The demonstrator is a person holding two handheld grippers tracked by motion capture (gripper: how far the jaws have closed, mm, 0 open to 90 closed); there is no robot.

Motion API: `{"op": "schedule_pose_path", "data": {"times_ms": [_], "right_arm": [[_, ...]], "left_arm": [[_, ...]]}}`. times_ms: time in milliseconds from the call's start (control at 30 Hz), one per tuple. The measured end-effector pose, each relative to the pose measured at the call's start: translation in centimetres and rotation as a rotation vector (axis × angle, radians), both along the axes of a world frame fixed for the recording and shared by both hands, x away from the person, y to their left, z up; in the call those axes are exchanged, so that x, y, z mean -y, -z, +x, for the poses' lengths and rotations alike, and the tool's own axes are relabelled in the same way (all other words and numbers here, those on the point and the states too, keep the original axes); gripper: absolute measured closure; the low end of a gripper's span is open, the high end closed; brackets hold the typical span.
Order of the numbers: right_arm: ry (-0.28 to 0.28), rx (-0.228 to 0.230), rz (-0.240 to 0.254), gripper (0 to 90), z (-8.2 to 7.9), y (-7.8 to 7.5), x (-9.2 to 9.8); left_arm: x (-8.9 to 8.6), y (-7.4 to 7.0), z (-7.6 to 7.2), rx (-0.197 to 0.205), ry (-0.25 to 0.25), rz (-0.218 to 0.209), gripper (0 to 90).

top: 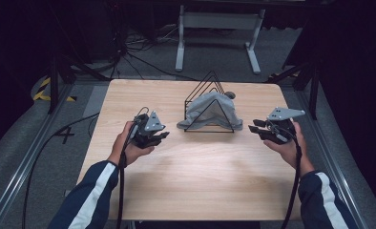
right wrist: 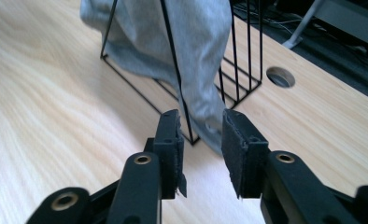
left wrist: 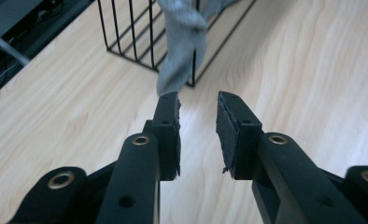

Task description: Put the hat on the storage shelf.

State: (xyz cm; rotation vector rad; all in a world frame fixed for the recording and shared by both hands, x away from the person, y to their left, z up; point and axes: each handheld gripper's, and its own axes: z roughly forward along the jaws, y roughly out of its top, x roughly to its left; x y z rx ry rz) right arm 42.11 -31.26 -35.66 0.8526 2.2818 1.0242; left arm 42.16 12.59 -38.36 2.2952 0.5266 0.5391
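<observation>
a soft grey cloth (top: 210, 110) drapes over a black wire triangular rack (top: 206, 90) near the far edge of the pale wood-grain table (top: 195, 176), bare board lying all around. the left gripper (top: 160, 137) and right gripper (top: 256, 130) flank it, well apart from it, each with jaws parted on nothing.

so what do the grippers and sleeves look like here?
Both the left gripper and right gripper are black, each topped by a grey three-cornered plate. The jaws are black bars with brass-ringed holes and rough dark pads, frayed at the edges. A black cable trails from each one along the forearm. The sleeves are dark navy with a broad white stripe.
</observation>
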Motion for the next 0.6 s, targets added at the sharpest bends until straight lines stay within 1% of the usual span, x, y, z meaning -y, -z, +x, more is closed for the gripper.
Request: {"op": "schedule_pose_path", "data": {"times_ms": [133,167,200,233,300,367,400,467,500,533,567,600], "right_arm": [[-0.005,0.008,-0.02,64.7,-1.5,0.5,0.8],[-0.007,0.018,-0.029,64.5,-1.9,0.6,0.9],[-0.009,0.019,-0.031,64.3,-2.2,0.7,1.0],[-0.013,0.018,-0.032,63.2,-2.6,0.9,1.2],[-0.016,0.02,-0.049,60.9,-3.2,1.2,1.5],[-0.015,0.021,-0.061,58.8,-3.8,1.6,1.8],[-0.014,0.022,-0.066,57.4,-4.1,1.8,1.9],[-0.012,0.01,-0.064,53.5,-4.6,2.5,2.4],[-0.009,0.003,-0.065,51.1,-4.9,2.8,2.5],[-0.005,-0.003,-0.071,47.8,-5.2,3.3,2.7],[-0.005,-0.003,-0.071,47.8,-5.2,3.3,2.7],[0.0,-0.005,-0.07,45.1,-5.4,3.7,2.9]], "left_arm": [[-1.6,0.5,-1.5,-0.005,-0.011,-0.002,66.7],[-1.9,0.6,-1.8,-0.005,-0.011,0.0,66.0],[-2.4,0.7,-2.1,-0.007,-0.013,0.011,65.4],[-2.8,0.8,-2.3,-0.012,-0.016,0.011,64.3],[-3.5,1.2,-2.7,-0.024,-0.026,0.007,62.1],[-4.2,1.8,-3.2,-0.033,-0.032,0.028,59.2],[-4.6,2.1,-3.4,-0.041,-0.025,0.031,57.4],[-5.3,2.7,-3.9,-0.066,-0.025,0.01,52.6],[-5.7,3.1,-4.2,-0.072,-0.03,0.009,49.9],[-5.7,3.1,-4.2,-0.072,-0.03,0.009,46.8],[-5.9,3.4,-4.4,-0.075,-0.036,0.013,46.8],[-6.2,3.7,-4.6,-0.076,-0.043,0.016,44.2]]}}
